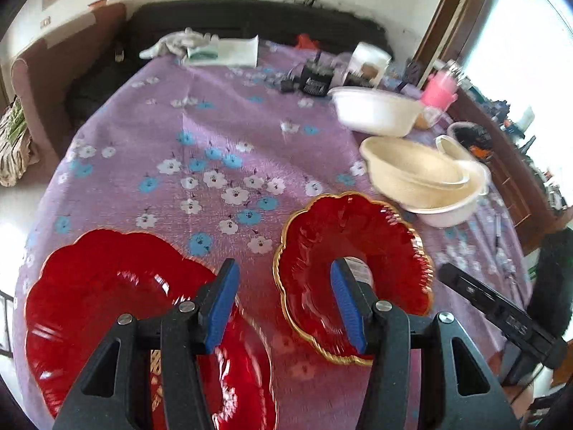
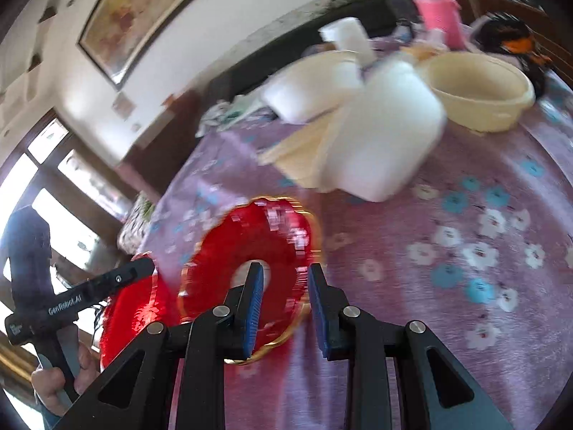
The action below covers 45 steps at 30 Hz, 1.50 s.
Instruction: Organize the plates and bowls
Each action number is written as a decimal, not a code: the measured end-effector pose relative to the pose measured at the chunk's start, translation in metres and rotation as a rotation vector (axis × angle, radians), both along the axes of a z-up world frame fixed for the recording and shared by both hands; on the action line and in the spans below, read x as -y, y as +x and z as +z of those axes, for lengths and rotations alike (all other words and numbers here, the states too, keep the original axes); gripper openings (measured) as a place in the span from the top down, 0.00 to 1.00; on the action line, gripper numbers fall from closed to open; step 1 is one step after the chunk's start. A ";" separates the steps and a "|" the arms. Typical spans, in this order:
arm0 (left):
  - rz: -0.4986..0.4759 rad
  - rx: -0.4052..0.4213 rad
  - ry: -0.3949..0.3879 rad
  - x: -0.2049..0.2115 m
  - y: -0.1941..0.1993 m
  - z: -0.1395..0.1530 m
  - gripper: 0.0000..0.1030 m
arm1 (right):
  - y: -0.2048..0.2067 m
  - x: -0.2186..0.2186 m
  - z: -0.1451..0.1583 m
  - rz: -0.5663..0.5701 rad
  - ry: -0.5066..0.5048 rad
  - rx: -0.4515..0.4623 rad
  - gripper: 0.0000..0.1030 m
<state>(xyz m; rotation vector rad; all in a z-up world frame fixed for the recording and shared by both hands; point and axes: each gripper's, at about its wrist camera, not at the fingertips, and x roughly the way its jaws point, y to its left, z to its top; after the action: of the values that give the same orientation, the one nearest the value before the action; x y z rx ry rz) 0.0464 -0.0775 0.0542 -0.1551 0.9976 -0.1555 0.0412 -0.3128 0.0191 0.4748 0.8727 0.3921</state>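
Two red scalloped glass plates lie on the purple flowered cloth. In the left wrist view one plate (image 1: 107,304) is at the lower left and a gold-rimmed plate (image 1: 358,251) at the lower middle. My left gripper (image 1: 284,279) is open and empty above the gap between them. Cream and white bowls (image 1: 422,179) sit nested at the right, with another white bowl (image 1: 376,111) behind. In the right wrist view my right gripper (image 2: 286,283) is open over the gold-rimmed plate (image 2: 250,247), its near edge between the jaws. The other plate (image 2: 136,315) is at the left.
The right gripper's body (image 1: 501,308) shows at the right of the left wrist view. A pink cup (image 1: 440,89), a white box (image 1: 369,61) and dark items crowd the far right of the table. Folded white cloths (image 1: 215,50) lie at the far edge. A cream bowl (image 2: 480,89) stands apart.
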 end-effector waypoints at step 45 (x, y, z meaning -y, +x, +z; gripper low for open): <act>-0.027 0.026 0.137 0.054 -0.006 -0.033 0.73 | -0.002 0.006 -0.012 -0.052 -0.139 0.016 0.86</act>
<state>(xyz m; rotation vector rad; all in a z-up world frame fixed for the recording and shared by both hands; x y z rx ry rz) 0.0405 -0.1318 0.0207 -0.0144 0.9814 -0.1128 0.0394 -0.3190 0.0071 0.3646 0.8646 0.2851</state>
